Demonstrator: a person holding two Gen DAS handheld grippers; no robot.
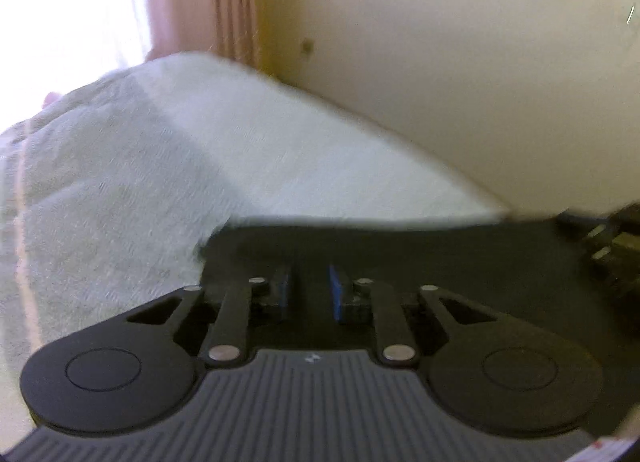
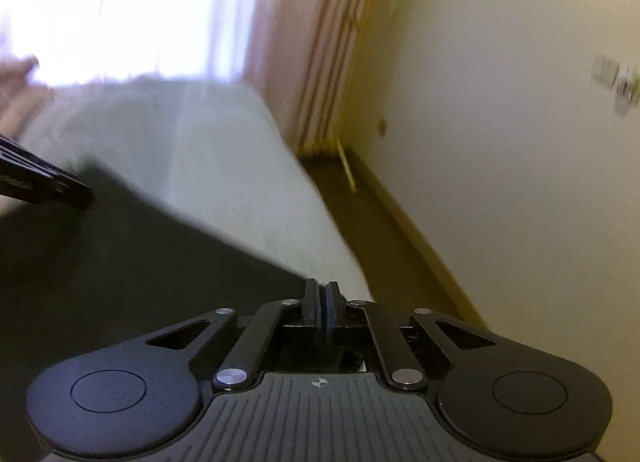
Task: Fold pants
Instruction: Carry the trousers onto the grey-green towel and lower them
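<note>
Dark pants (image 1: 440, 262) lie on a pale bedspread (image 1: 160, 181). In the left wrist view my left gripper (image 1: 310, 274) is over the pants' near-left part. Its blue pads (image 1: 334, 294) stand apart, and only dark cloth shows in the gap. In the right wrist view the pants (image 2: 140, 262) spread to the left. My right gripper (image 2: 321, 292) is shut at their right edge, where the cloth runs into the closed fingers. The left gripper's dark tip (image 2: 60, 185) shows at the pants' far-left corner. Both views are motion-blurred.
The bed (image 2: 224, 165) runs along a cream wall (image 2: 500, 181), with a strip of brown floor (image 2: 380, 221) between them. A pink curtain (image 2: 312, 61) and a bright window (image 2: 140, 1) are beyond the bed. A wall socket (image 2: 616, 81) is at the right.
</note>
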